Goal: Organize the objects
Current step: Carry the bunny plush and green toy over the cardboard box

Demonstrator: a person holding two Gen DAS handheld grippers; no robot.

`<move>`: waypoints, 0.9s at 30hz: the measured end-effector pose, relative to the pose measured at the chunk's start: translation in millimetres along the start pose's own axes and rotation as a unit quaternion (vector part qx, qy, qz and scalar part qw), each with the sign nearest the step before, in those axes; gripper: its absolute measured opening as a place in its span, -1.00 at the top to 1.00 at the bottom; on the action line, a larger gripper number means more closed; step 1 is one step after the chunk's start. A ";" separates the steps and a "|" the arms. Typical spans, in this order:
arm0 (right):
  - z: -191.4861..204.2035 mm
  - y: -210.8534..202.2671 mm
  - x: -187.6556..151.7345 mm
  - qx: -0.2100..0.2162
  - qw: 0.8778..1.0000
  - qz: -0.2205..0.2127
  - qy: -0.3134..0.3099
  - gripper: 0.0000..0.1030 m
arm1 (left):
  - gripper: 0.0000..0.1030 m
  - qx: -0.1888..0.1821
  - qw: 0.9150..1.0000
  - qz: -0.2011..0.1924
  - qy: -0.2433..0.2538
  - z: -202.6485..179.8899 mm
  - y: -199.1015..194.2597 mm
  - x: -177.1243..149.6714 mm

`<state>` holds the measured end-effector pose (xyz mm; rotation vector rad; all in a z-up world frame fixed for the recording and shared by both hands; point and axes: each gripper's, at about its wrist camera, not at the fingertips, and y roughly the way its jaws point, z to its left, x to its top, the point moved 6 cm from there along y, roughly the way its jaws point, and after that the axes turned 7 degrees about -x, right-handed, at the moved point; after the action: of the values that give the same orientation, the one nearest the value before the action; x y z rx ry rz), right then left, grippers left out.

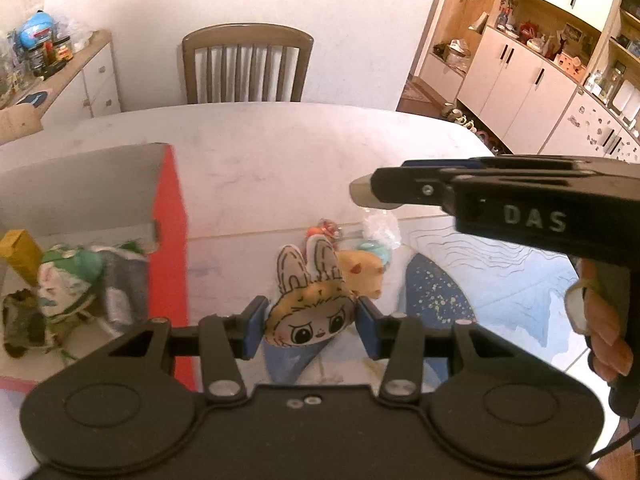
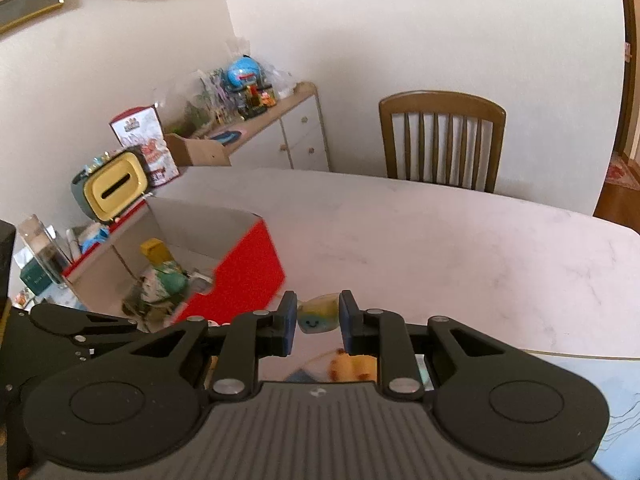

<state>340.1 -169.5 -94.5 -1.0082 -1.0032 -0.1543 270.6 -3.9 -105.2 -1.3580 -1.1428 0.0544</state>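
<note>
On the left of the white marble table [image 1: 280,148] stands an open cardboard box with a red outer wall [image 1: 174,240]. Inside it lie a yellow carton [image 1: 18,258] standing tilted, a green-and-white plush toy [image 1: 68,280] and some crumpled dark packaging.

Just right of the box, the left gripper [image 1: 310,330] is held low over the table, pointing forward along the tabletop toward the wooden chair [image 1: 246,66] at the far edge. Its blue-padded jaws stand moderately wide and bracket a flat rabbit-eared character toy [image 1: 310,312] at the level of its face; whether the pads actually press it cannot be told. Behind the toy lie an orange plush piece [image 1: 360,274], a teal item and a bit of clear wrapping, all close together at the edge of a blue-and-white patterned mat [image 1: 500,280].

Further right, the right gripper [image 2: 316,326] is held higher, reaching across in front of the left one; in the left wrist view its black body is seen from the side, with a person's fingers [image 1: 608,348] wrapped round the handle. In its own view the jaws are narrowed on a small pale squishy toy with a smiling face [image 2: 318,316], carried clear above the table, the left pad touching it and the right one just beside it. The red box sits ahead and to its left.
</note>
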 end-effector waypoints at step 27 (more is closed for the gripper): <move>173.8 33.7 12.6 0.030 1.000 0.005 -0.004 0.59 | 0.11 0.086 0.996 0.009 -0.034 195.2 -85.7 6.4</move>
<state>255.8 -13.9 -80.2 -0.9596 -1.0036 -0.1107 97.1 116.3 -74.7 -1.2220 -1.1552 0.2086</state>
